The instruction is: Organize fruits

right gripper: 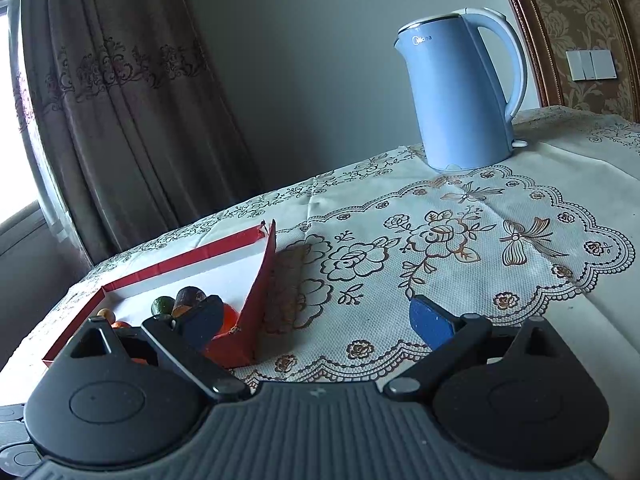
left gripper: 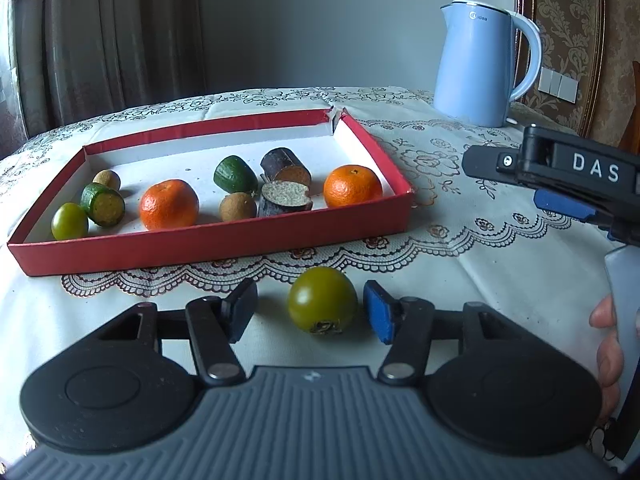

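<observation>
Left gripper [left gripper: 310,312] stands spread around a round green fruit [left gripper: 322,300] near the tablecloth's [left gripper: 500,264] front edge (pads not touching); right gripper [right gripper: 320,320] spread, empty.

In the right wrist view, the right gripper's [right gripper: 316,322] left finger and housing hide most of what lies in the red tray [right gripper: 168,266]: only the tops of a green piece [right gripper: 162,305], a dark cut piece [right gripper: 188,298], a small brown fruit [right gripper: 105,313] and slivers of orange [right gripper: 230,316] show inside it. The tray's near wall is covered, and the green fruit in front of the tray is out of this view.

In the left wrist view, the right gripper [left gripper: 560,184], right of the tray [left gripper: 208,240], is cut by the frame edge, so its opening cannot be judged there. Fingers [left gripper: 608,344] of a hand are cropped at that edge. The kettle's [left gripper: 480,68] base is partly hidden behind the gripper.
</observation>
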A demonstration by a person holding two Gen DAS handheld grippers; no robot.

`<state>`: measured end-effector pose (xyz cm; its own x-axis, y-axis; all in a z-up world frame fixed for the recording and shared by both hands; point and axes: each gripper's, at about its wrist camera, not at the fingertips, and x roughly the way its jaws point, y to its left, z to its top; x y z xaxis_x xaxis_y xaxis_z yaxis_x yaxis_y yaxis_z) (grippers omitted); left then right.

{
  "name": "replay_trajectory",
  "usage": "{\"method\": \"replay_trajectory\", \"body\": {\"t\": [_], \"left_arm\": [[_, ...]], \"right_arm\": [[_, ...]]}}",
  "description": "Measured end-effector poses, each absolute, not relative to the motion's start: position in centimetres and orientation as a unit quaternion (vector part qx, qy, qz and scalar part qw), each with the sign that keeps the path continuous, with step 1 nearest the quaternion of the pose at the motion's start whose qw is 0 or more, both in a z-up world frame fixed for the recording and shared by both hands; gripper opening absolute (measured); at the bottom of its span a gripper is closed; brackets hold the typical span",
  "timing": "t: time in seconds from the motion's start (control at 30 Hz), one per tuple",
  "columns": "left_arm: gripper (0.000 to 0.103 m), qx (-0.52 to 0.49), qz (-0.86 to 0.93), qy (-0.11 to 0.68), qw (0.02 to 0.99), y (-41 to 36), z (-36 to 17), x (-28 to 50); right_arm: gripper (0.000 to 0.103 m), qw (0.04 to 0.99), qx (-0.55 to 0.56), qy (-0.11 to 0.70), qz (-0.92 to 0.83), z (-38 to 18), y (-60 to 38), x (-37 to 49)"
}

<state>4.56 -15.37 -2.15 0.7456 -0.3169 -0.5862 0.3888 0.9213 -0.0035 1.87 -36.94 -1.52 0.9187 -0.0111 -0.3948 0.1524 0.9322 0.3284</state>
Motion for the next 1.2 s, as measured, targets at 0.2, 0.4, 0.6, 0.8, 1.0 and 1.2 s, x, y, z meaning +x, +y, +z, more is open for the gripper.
{"method": "replay_trajectory", "body": {"t": [0.2,0.4,0.6,0.8,1.0,1.2], "left_arm": [[0.041,0.062,-0.197,0.297,0.932,-15.4,-2.1,4.2],[0.033,0.060,-0.204,0.296,0.931,-15.3,-2.1,4.1],[0.031,0.044,-0.209,0.298,0.930,-14.7,-2.0,3.9],[0.031,0.025,-0.190,0.294,0.936,-12.3,-1.5,3.6],[0.031,0.013,-0.157,0.280,0.947,-8.2,-0.7,3.3],[0.031,-0.008,-0.127,0.287,0.950,-4.3,-0.9,3.5]], "right_arm": [[0.100,0.963,0.180,0.197,-0.042,-1.5,-36.9,1.9],[0.100,0.963,0.180,0.197,-0.042,-1.5,-37.0,1.9],[0.100,0.963,0.182,0.195,-0.039,-1.6,-36.9,1.8],[0.100,0.963,0.181,0.195,-0.034,-1.6,-36.8,1.9],[0.100,0.962,0.172,0.208,-0.023,-1.6,-36.6,2.2],[0.100,0.956,0.132,0.262,-0.026,-1.8,-35.2,3.2]]}}
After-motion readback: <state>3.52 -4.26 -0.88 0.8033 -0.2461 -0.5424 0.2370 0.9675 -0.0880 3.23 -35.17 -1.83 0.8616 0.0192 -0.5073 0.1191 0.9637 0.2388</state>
